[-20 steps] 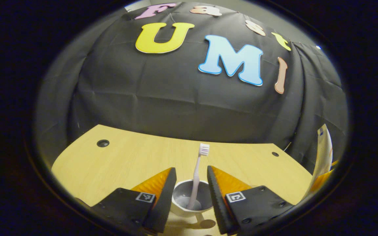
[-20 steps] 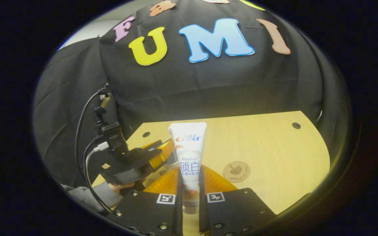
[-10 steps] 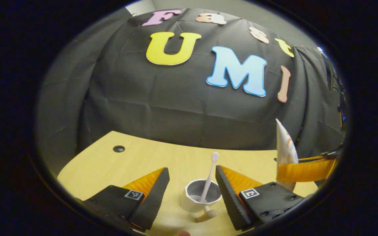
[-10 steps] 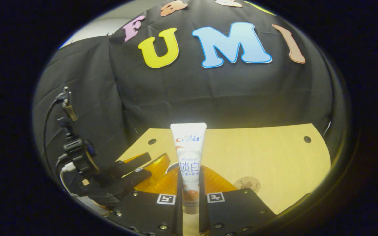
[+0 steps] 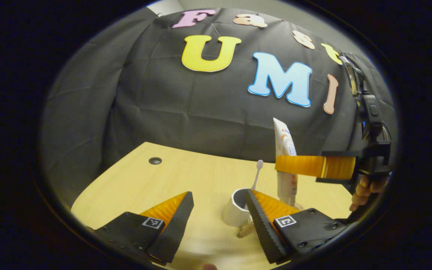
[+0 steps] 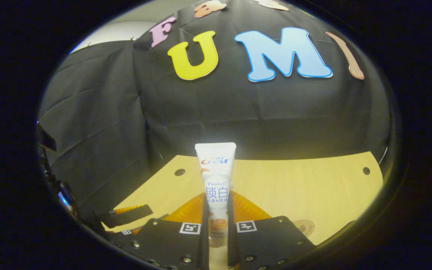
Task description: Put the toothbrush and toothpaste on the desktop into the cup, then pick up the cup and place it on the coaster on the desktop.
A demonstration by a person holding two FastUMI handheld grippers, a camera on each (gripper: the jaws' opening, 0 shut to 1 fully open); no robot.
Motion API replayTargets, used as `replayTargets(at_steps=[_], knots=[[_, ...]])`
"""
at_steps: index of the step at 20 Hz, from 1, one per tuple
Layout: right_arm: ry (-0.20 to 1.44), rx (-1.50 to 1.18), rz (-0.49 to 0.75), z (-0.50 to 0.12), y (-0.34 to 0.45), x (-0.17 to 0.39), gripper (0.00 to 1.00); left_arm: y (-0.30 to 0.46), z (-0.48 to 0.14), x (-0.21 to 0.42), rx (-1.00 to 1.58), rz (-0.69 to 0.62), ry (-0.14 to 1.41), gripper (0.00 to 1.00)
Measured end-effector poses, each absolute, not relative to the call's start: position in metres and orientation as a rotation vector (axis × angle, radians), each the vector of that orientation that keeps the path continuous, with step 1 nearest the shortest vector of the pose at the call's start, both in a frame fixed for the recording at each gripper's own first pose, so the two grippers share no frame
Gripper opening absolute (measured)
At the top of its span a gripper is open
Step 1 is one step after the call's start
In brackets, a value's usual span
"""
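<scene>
- Standing upright in the lower centre of the right gripper view, the toothpaste (image 6: 216, 180) is pinched between both fingers of the right tool (image 6: 216, 240), cap end down between them.
- In the left gripper view the same toothpaste (image 5: 284, 150) shows at the right of the frame, held upright by the right tool's orange fingers (image 5: 302, 166), just to the right of the cup.
- A hand (image 5: 366, 189) grips that tool at the far right edge of the left gripper view.
- The left tool (image 5: 218, 210) is spread wide and holds nothing; its fingers sit at the bottom of the left gripper view.
- The white cup (image 5: 236, 210) stands on the wooden counter (image 5: 186, 180) at the lower centre of the left gripper view, partly behind the left tool's right finger.
- The toothbrush (image 5: 257, 173) stands in the cup, its head rising above the rim.
- The coaster (image 6: 305, 227) lies flat on the counter at the lower right of the right gripper view, partly hidden behind the right tool.
</scene>
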State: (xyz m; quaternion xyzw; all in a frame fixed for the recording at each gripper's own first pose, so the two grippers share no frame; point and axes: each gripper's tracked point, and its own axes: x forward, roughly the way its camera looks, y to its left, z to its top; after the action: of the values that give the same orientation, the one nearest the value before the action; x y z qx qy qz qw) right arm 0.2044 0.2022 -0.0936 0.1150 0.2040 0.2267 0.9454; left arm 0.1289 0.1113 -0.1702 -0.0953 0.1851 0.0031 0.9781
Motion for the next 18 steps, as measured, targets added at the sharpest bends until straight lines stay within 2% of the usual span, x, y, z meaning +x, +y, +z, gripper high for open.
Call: replayTargets(at_steps=[3,5,6,8,14,15,16,18], knots=[[0.402,0.221,0.480,-0.102,0.216,0.218,0.19,0.121,-0.182,0.111,-0.211,0.028,0.407,0.92],[0.410,0.224,0.482,-0.112,0.223,0.222,0.26,0.126,-0.193,0.099,-0.231,0.047,0.435,0.92],[0.416,0.228,0.486,-0.116,0.228,0.226,0.22,0.128,-0.197,0.093,-0.243,0.057,0.448,0.92],[0.430,0.229,0.482,-0.126,0.232,0.231,0.22,0.133,-0.205,0.082,-0.253,0.075,0.468,0.92],[0.463,0.163,0.483,-0.150,0.242,0.232,0.27,0.146,-0.213,0.073,-0.245,0.106,0.490,0.92],[0.472,0.156,0.484,-0.151,0.241,0.230,0.20,0.147,-0.215,0.068,-0.247,0.109,0.493,0.92],[0.480,0.150,0.483,-0.154,0.241,0.229,0.28,0.146,-0.217,0.065,-0.251,0.108,0.496,0.92],[0.495,0.132,0.485,-0.157,0.241,0.225,0.28,0.142,-0.218,0.065,-0.260,0.104,0.505,0.92]])
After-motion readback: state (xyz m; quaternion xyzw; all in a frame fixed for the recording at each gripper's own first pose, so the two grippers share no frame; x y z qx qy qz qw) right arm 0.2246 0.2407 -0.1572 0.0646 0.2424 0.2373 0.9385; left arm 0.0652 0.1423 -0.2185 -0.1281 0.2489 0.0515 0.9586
